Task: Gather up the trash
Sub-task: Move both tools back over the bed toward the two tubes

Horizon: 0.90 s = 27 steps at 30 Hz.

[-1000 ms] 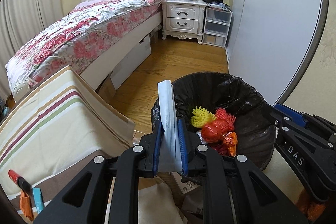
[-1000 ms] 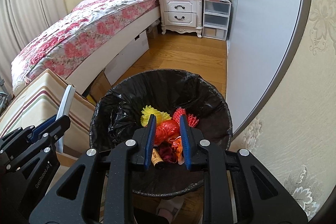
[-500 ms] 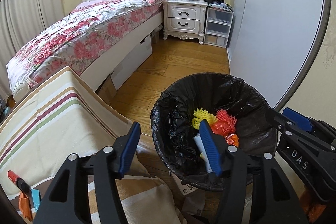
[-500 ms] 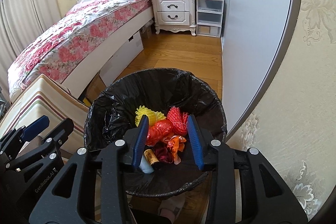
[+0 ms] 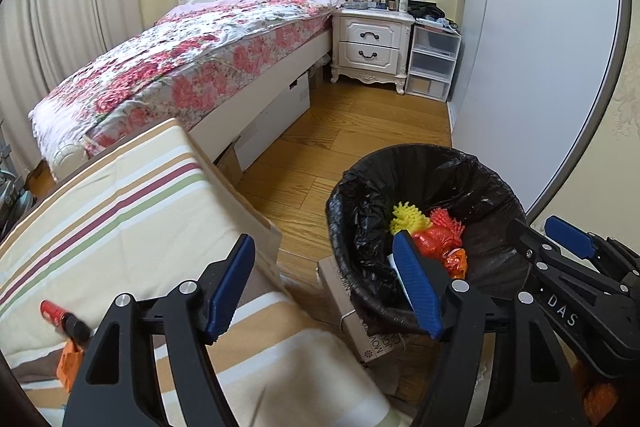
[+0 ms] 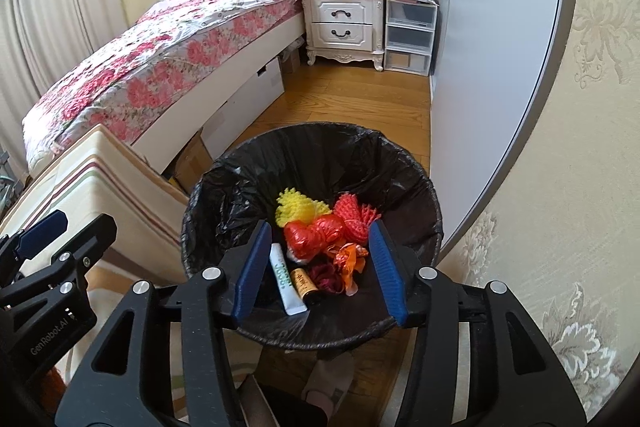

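A bin with a black liner (image 5: 492, 171) (image 6: 304, 139) stands on the wooden floor. In it lie a white tube (image 6: 285, 279), yellow foam net (image 6: 294, 209), red net (image 6: 354, 215), a red bag (image 6: 316, 237), an orange wrapper (image 6: 350, 259) and a small brown bottle (image 6: 305, 285). My left gripper (image 5: 324, 291) is open and empty, left of the bin over the striped cloth's edge. My right gripper (image 6: 320, 267) is open and empty above the bin's near rim.
A striped cloth surface (image 5: 104, 219) is at the left, with a red-capped item (image 5: 60, 317) and orange scraps (image 5: 70, 363) on it. A cardboard box (image 5: 344, 311) sits beside the bin. A bed (image 5: 192, 67), nightstand (image 5: 372, 43), plastic drawers (image 5: 432, 63) and wardrobe door (image 5: 540, 67) lie beyond.
My left gripper opened and let the white tube fall into the bin, then drew back to the left. My right gripper opened wide over the bin.
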Each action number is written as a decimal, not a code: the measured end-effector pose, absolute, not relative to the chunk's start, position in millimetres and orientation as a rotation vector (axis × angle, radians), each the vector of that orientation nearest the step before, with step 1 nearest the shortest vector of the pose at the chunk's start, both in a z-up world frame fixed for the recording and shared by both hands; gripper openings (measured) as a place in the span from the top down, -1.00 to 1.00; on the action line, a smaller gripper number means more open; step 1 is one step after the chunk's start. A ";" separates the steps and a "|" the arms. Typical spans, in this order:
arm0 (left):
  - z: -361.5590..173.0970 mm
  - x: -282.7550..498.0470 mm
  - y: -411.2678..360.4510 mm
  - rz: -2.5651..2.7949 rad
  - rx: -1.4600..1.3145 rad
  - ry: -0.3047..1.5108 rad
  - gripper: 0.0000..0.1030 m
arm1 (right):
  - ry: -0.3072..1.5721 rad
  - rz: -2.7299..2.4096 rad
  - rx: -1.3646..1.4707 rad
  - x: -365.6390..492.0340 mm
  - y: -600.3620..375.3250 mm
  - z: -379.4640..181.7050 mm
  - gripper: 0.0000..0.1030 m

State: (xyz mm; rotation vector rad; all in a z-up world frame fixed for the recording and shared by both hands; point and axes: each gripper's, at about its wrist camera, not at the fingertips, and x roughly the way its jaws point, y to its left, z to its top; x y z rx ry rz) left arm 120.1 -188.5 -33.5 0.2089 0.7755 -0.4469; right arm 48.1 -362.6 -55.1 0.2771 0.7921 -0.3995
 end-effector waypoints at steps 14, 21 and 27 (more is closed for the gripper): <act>-32.8 75.7 -85.8 -0.287 0.164 0.797 -0.35 | 0.824 -0.239 0.230 28.7 -283.7 -55.8 -0.01; -32.1 55.4 -38.1 -0.198 0.150 0.790 -0.35 | 0.837 -0.143 0.180 23.8 -237.1 -55.5 -0.01; -37.6 42.3 -0.5 -0.134 0.121 0.810 -0.35 | 0.846 -0.083 0.141 18.2 -204.1 -55.2 -0.01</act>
